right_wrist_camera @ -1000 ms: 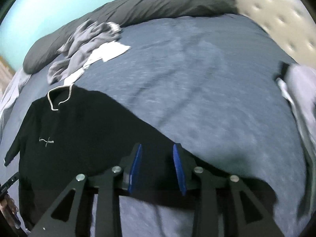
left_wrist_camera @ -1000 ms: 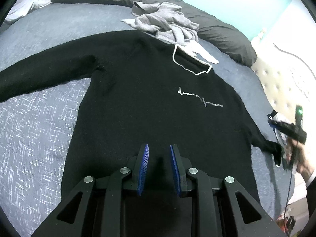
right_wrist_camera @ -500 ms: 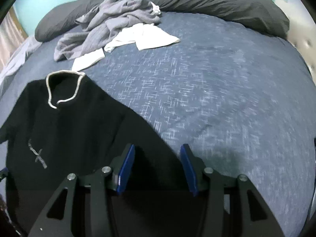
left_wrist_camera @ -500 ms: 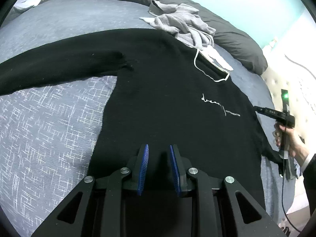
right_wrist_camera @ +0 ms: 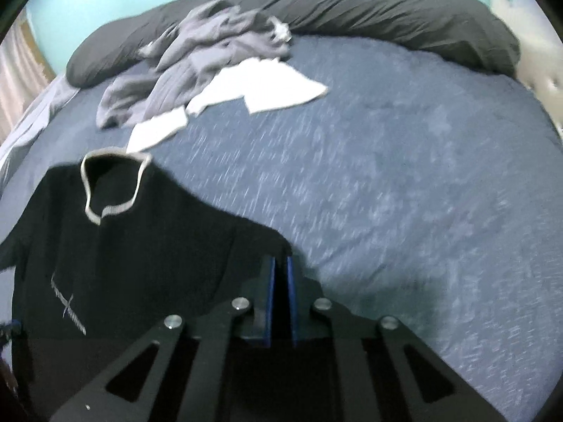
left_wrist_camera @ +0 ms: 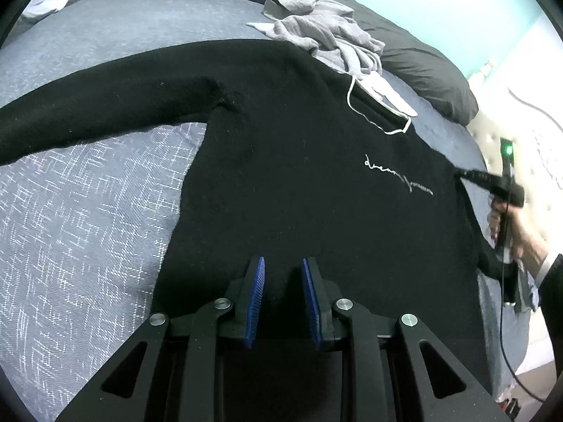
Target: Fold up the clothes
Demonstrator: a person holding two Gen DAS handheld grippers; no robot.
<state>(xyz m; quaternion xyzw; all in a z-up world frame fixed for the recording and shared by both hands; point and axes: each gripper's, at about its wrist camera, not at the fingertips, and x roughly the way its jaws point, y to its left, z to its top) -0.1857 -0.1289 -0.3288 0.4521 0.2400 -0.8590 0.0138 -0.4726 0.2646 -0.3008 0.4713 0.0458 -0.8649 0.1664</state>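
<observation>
Blue bedding (right_wrist_camera: 404, 183) is carrying a black sweater (left_wrist_camera: 316, 193) lying spread flat. Left tool (left_wrist_camera: 283, 267) is pinching the sweater's hem with pads narrowly parted. Right tool (right_wrist_camera: 279, 263) has just been closing and is pinching the sweater's right shoulder edge.

Black hand-held gripper (left_wrist_camera: 283, 263), blue ribbed pads (left_wrist_camera: 256, 302), silver screws.

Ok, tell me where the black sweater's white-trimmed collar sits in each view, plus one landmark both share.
Left wrist view: the white-trimmed collar is upper right of centre, just below the grey clothes.
Right wrist view: the collar is left of centre, above the chest lettering.
Shared landmark: the crumpled grey clothes pile beyond the collar, against the dark pillow.
</observation>
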